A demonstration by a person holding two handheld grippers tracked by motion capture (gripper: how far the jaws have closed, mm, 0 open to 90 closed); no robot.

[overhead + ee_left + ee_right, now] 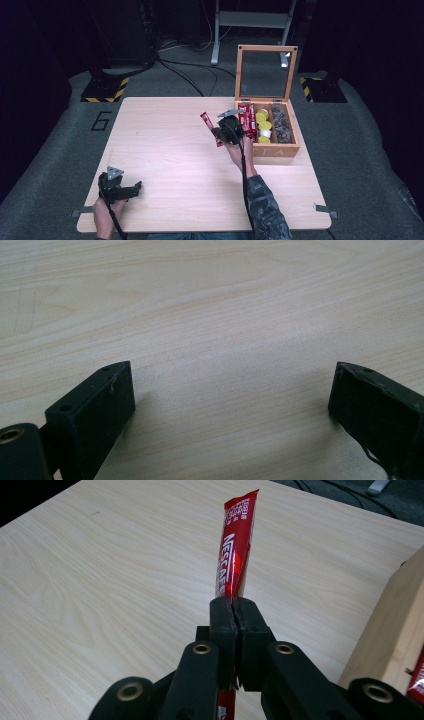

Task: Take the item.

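While the right tongs point(233, 605) are pinching a red sachet point(236, 550) flat between their two black jaws, the jaws are pressing together with only the thin foil between them. In the right gripper view the sachet is a long, narrow, glossy stick with white lettering; most of it is rising from the jaw tips toward the upper middle of the frame, and a short red end is showing below the jaws at the bottom. In the high view the same sachet point(210, 128) is slanting just left of the right tongs point(219, 134), slightly right of the frame's centre, above the surface point(165, 150) and just left of the box point(272, 150).

That surface is pale wood-grain board, smooth and matt, with rounded corners. The box is light wood, rectangular, split into three long compartments; its lid point(265, 72), a wooden frame around a clear pane, is standing upright at the back. More red sachets point(248, 122) are filling the left compartment, small yellow-topped cups point(263, 125) are sitting in the middle one, and dark round pieces point(281, 126) are lying in the right one.

At the lower left of the high view the left tongs point(134, 188) are resting low over the surface, well apart from the sachet. In the left gripper view their blocky, matt black jaws are standing wide apart at the two lower corners, left tongs point(232, 390) gaping over bare board and gripping nothing.
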